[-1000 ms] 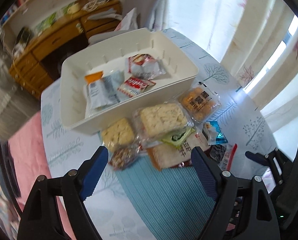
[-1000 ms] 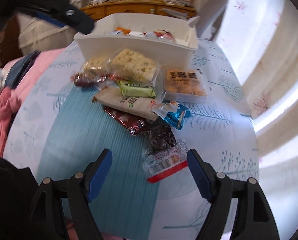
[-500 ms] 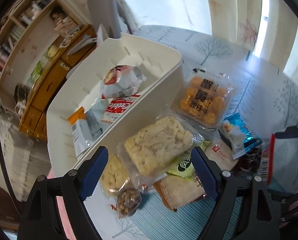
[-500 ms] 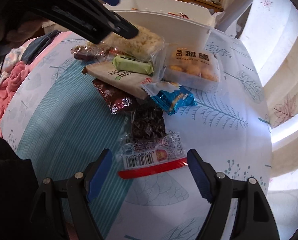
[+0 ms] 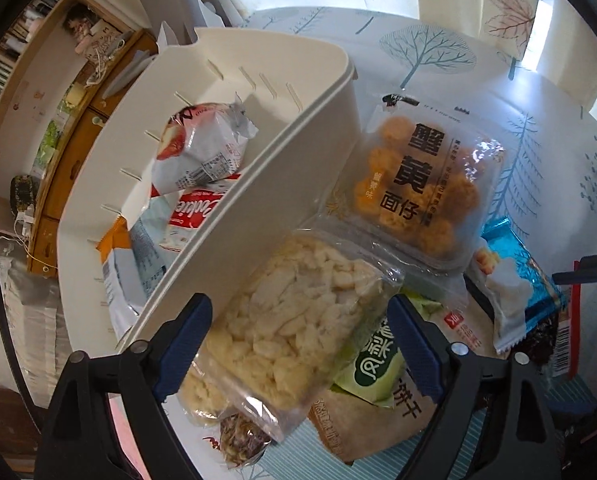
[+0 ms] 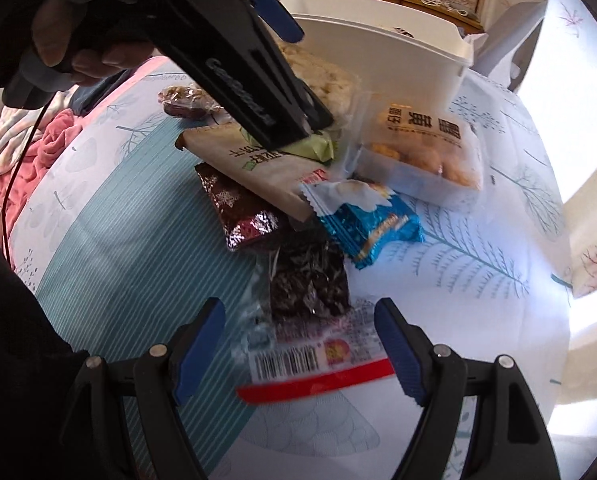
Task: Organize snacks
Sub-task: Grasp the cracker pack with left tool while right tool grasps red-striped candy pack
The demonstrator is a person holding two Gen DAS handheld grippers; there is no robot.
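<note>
Both released tongs moved closer; white bin holds several snack packets.

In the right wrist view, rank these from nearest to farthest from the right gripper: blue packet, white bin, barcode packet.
1. Barcode packet: between the open jaws of the right gripper.
2. Blue packet: ahead, slightly right.
3. White bin: at the far end, behind the snack pile.

A wooden dresser stands behind the tree-print tablecloth.
</note>
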